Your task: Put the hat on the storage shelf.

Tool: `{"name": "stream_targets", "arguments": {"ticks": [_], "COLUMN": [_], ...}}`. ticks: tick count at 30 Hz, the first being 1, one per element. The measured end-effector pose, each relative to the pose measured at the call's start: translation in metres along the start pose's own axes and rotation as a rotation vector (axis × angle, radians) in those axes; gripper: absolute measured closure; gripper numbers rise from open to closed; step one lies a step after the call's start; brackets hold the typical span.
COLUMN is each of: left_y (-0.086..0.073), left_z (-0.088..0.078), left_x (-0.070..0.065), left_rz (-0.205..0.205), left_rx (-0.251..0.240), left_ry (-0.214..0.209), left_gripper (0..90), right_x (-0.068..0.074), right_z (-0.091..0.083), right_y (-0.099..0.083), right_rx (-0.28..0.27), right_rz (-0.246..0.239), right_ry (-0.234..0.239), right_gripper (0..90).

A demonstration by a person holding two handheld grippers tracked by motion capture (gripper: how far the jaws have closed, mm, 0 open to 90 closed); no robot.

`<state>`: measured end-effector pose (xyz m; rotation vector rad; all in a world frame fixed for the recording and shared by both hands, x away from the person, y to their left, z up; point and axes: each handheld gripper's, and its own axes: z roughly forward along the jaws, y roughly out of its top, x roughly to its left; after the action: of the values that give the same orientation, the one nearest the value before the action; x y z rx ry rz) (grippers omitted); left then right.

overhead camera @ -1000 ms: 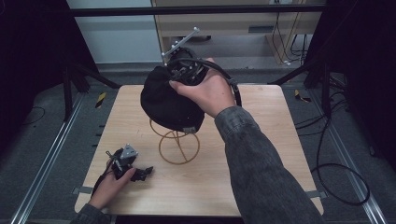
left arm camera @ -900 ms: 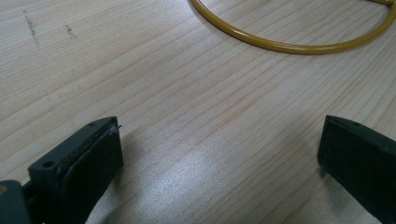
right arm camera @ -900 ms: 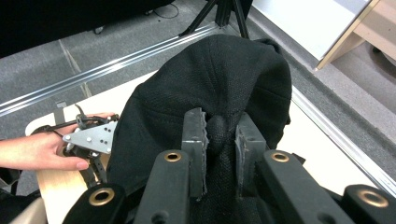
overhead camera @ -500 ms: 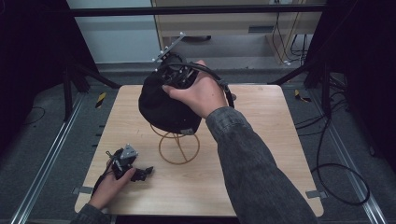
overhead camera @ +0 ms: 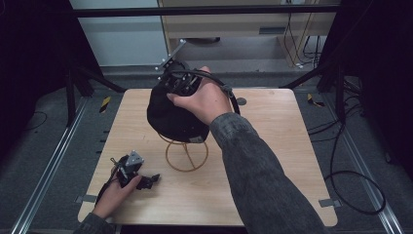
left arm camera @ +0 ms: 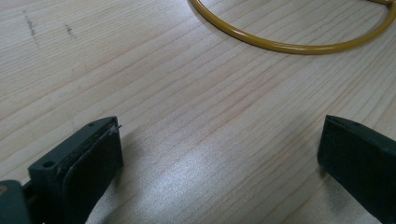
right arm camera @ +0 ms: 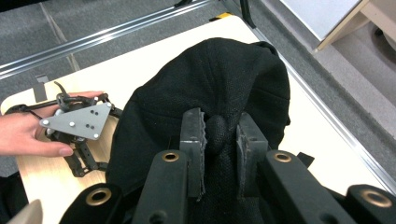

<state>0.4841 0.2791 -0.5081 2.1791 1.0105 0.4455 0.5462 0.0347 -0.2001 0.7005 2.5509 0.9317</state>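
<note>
Over the far half of the bench [overhead camera: 272,161] you had carried the black cap [overhead camera: 175,117] a little leftward across the last second, so it hung above the gold wire stand [overhead camera: 186,155], the crown drooping onto the stand's top. I judge that you were in the middle of seating the cap on the stand, or lifting it off; these frames didn't settle which.

Your right hand-held gripper [right arm camera: 219,135] was clamped on a fold of the cap's fabric, the cloth bunched between its jaws. Your left hand-held gripper [overhead camera: 132,171] had not moved: it lay low on the near-left of the bench, jaws wide apart over bare wood, with an arc of the stand's ring just ahead.

The cap hid the stand's upper part, so you couldn't tell whether it truly bore on the wire. Your right hand [overhead camera: 202,100] covered most of that gripper from above, and the cap's brim was hard to make out.
</note>
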Motion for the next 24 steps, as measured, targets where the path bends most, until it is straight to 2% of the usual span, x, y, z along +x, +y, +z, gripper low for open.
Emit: {"name": "stream_targets", "arguments": {"ticks": [24], "left_y": [0.0], "left_z": [0.0], "left_x": [0.0], "left_rz": [0.001], "left_rx": [0.0], "left_ry": [-0.002], "left_gripper": [0.0], "right_x": [-0.001], "right_z": [0.019], "right_y": [0.0], "right_rx": [0.074], "right_rz": [0.002], "right_ry": [-0.004], "right_gripper": [74.9]}}
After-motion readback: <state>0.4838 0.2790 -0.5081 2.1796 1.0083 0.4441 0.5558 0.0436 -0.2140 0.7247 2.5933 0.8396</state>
